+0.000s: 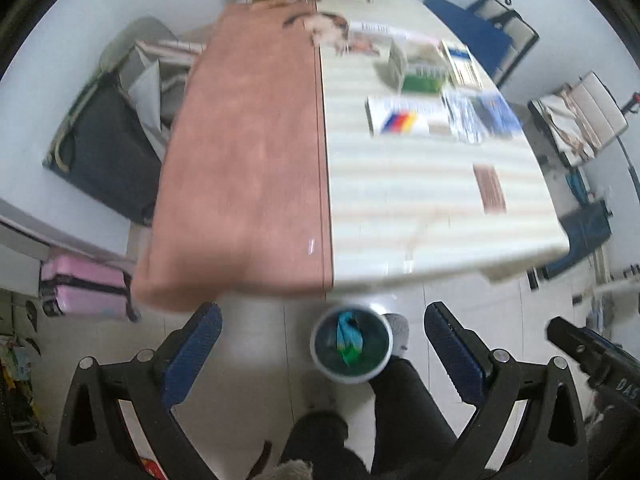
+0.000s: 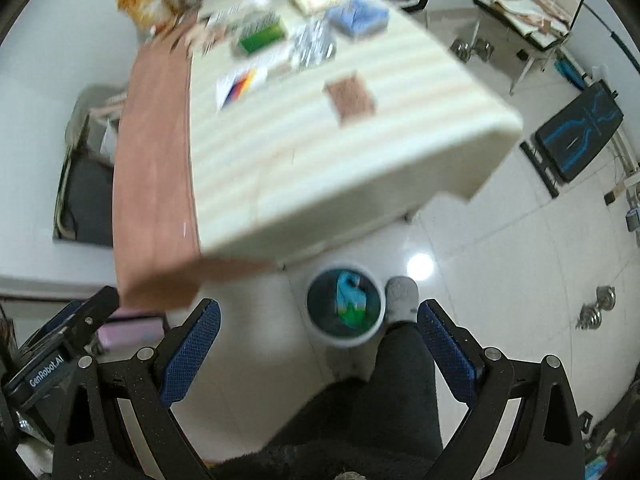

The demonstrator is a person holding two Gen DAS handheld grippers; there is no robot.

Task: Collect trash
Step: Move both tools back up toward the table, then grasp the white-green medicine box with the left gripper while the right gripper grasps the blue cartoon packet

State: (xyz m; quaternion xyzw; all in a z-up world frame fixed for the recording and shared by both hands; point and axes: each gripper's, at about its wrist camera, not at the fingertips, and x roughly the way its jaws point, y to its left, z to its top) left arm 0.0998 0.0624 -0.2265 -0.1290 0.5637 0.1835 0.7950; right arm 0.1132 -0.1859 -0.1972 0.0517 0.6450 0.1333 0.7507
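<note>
Grippers: left gripper [image 1: 323,330] & right gripper [image 2: 319,322] both spread, empty | round white-rimmed trash bin [image 1: 351,345] w/ teal-green wrapper [image 1: 349,340] below | risk: blurred view → misjudged next reach.

Floor of pale square tiles [image 2: 500,280]: glossy, mirrors a ceiling lamp as a bright spot. Round white-rimmed bin [image 2: 346,306]: smooth plastic look, dark liner inside, crumpled blue-green wrapper [image 2: 350,300] with a slight sheen. Desk: left strip reddish-brown, matt, wood-like [image 1: 248,152]; right part cream-striped [image 1: 420,200], smooth, faintly shiny. Left tool [image 1: 322,354] and right tool [image 2: 318,346]: black matt plastic arms, metal rivets, blue finger pads [image 1: 192,354] with a rough dimpled texture. Pink suitcase [image 1: 84,288]: smooth hard shell.
</note>
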